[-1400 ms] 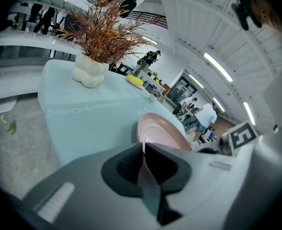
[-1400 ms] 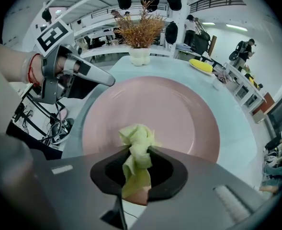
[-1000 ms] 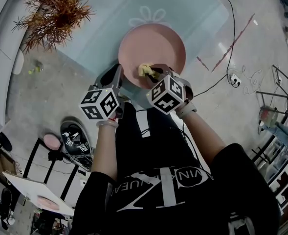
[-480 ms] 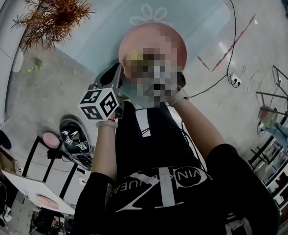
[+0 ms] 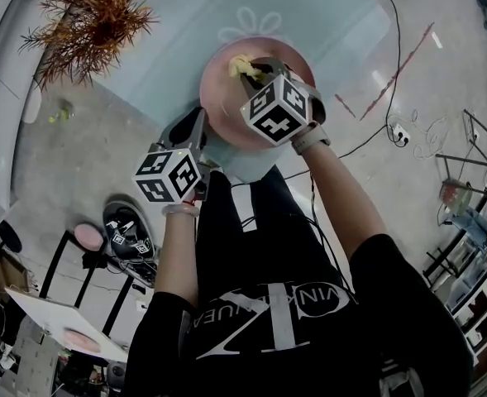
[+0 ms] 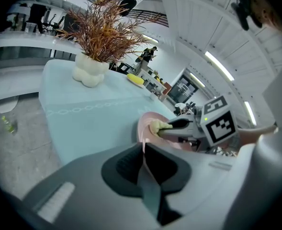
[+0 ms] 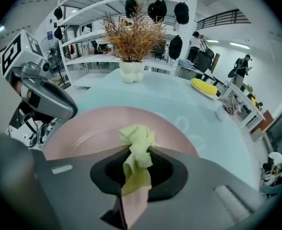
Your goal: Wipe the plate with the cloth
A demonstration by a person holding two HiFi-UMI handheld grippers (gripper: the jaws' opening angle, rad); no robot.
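**two grippers on a pink plate: one holds the rim, one holds the cloth**

the pink plate (image 5: pixel 222 102) lies on the pale blue-green table (image 5: pixel 185 23), at the table's near edge. the left gripper (image 5: pixel 202 129) meets the plate at its near-left rim. in the left gripper view its jaws are closed together on that thin pink edge (image 6: pixel 143 152), which runs between the dark pads. the right gripper (image 5: pixel 256 71) reaches across the plate. its jaws are clamped on a crumpled yellow-green cloth (image 7: pixel 138 145), which bulges out past the jaw tips. in the head view the cloth (image 5: pixel 241 66) sits over the plate's far part, close to the far rim. whether it presses on the surface cannot be told. in the right gripper view the plate (image 7: pixel 83 131) spreads under and beyond the cloth, with the left gripper (image 7: pixel 47 97) at its left rim. a dried reddish-brown plant (image 7: pixel 133 35) in a white pot (image 7: pixel 131 72) stands farther back on the table, well apart from the plate. each gripper carries a marker cube (image 5: pixel 169 174).
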